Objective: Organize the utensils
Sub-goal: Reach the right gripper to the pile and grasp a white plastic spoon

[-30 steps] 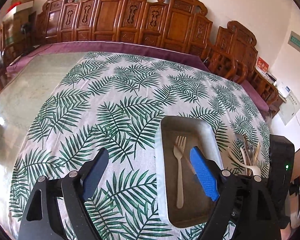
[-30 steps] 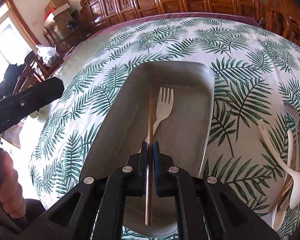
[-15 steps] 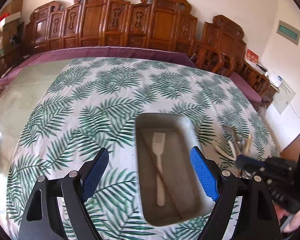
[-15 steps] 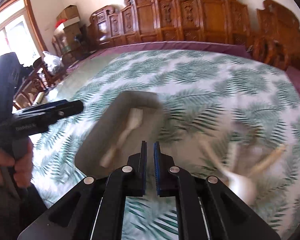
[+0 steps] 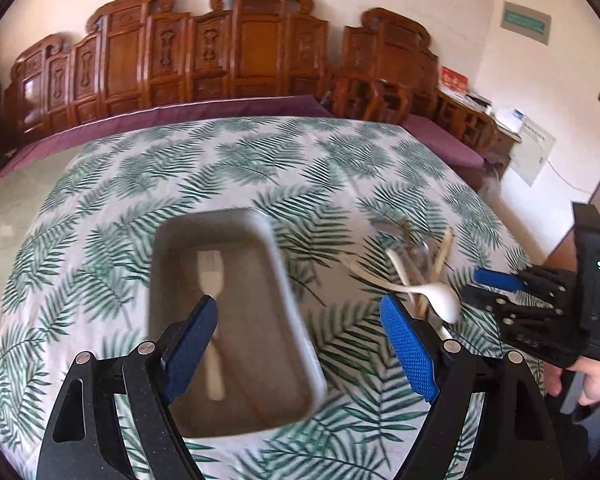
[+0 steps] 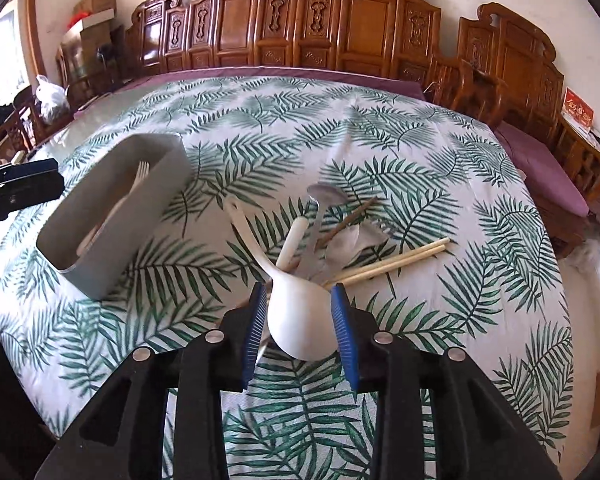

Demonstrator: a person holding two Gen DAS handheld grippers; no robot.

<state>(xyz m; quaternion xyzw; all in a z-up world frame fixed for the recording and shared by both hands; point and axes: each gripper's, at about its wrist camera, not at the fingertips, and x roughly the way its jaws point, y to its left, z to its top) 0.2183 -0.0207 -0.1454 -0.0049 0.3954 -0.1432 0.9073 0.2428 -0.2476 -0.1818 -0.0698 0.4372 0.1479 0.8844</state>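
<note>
A grey tray (image 5: 276,296) sits on the leaf-print tablecloth and holds a white fork (image 5: 210,276) and a wooden chopstick. It also shows in the right wrist view (image 6: 168,184). A pile of utensils lies to its right: a white ladle-like spoon (image 6: 304,320), metal spoons (image 6: 326,196) and wooden chopsticks (image 6: 396,260). My right gripper (image 6: 300,328) is open, its pads either side of the white spoon's bowl. My left gripper (image 5: 300,344) is open and empty over the tray's near right edge.
The round table (image 6: 500,184) carries a purple undercloth at the far rim. Carved wooden chairs (image 6: 340,28) line the wall behind. A side cabinet (image 5: 468,120) with papers stands at the right. My right gripper shows in the left wrist view (image 5: 496,280).
My right gripper let the chopstick go in the tray, swung right to the utensil pile and opened around the white spoon. My left gripper shifted right, staying open.
</note>
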